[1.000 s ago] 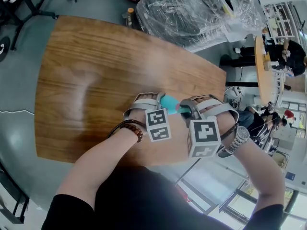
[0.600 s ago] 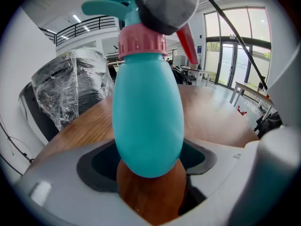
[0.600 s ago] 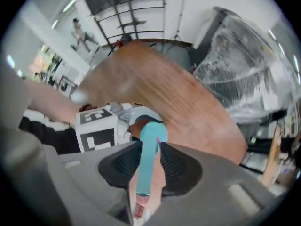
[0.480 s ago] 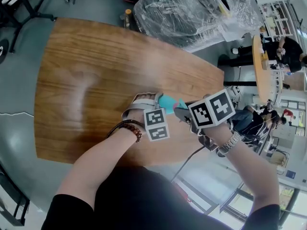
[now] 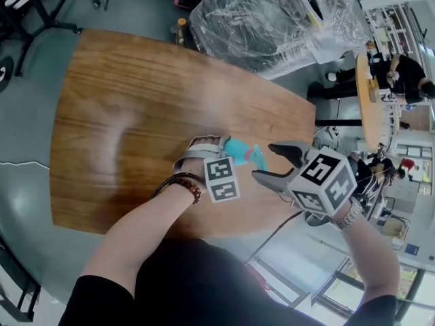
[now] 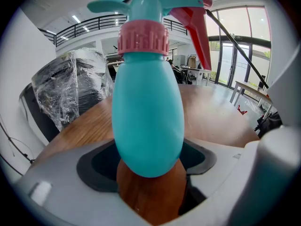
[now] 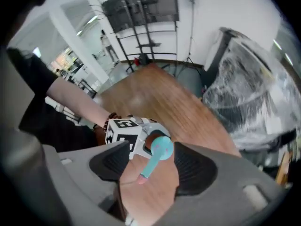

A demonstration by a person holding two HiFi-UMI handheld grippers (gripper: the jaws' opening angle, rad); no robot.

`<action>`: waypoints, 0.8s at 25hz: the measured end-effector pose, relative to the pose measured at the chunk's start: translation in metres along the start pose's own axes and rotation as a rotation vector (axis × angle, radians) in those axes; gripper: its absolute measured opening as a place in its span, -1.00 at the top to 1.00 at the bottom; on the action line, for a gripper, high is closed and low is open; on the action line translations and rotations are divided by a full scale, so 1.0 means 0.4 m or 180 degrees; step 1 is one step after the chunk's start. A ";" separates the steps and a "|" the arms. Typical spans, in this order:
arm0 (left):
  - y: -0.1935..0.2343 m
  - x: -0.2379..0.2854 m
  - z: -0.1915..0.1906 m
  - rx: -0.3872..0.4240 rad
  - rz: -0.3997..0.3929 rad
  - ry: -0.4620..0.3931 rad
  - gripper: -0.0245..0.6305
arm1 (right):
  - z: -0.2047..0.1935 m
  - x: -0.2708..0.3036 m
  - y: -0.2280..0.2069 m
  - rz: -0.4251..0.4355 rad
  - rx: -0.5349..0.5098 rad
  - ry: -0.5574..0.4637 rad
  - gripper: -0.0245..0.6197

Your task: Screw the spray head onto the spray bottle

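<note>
Clamping the teal spray bottle [image 6: 148, 121] by its body, the left gripper [image 5: 204, 151] holds it over the wooden table [image 5: 136, 114], near the table's near edge. The spray head [image 6: 150, 4] sits on the bottle neck, with the pink collar [image 6: 142, 36] seated below it. The right gripper [image 5: 277, 163] hangs just beside the head, clear of it. Its jaws have just been opening and stand wide apart, gripping nothing.
</note>
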State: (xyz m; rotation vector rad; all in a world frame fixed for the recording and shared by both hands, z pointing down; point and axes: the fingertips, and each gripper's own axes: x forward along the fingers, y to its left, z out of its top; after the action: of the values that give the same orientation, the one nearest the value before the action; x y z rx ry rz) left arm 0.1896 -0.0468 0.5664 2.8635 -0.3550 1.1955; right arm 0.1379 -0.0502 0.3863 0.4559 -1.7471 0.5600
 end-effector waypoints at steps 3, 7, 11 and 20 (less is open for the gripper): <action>0.001 0.000 -0.001 0.0018 -0.0004 0.0004 -0.31 | 0.035 -0.074 0.050 -0.0213 -0.1545 0.0090 0.05; -0.002 0.000 -0.003 0.0054 -0.0041 0.0015 -0.31 | -0.024 -0.065 0.038 -0.0867 -0.3710 0.0657 0.06; -0.006 0.000 -0.002 0.0114 -0.0110 -0.0012 -0.31 | -0.067 -0.001 0.019 -0.1108 -0.5039 0.0888 0.07; -0.009 0.001 0.001 0.0236 -0.0217 -0.0035 -0.31 | -0.142 0.111 0.024 -0.0633 -0.5808 0.1160 0.24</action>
State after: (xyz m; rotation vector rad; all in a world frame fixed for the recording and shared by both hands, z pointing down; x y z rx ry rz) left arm 0.1911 -0.0435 0.5666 2.9192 -0.2159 1.2070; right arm 0.1665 -0.0097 0.4393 -0.7237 -1.1967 -1.0610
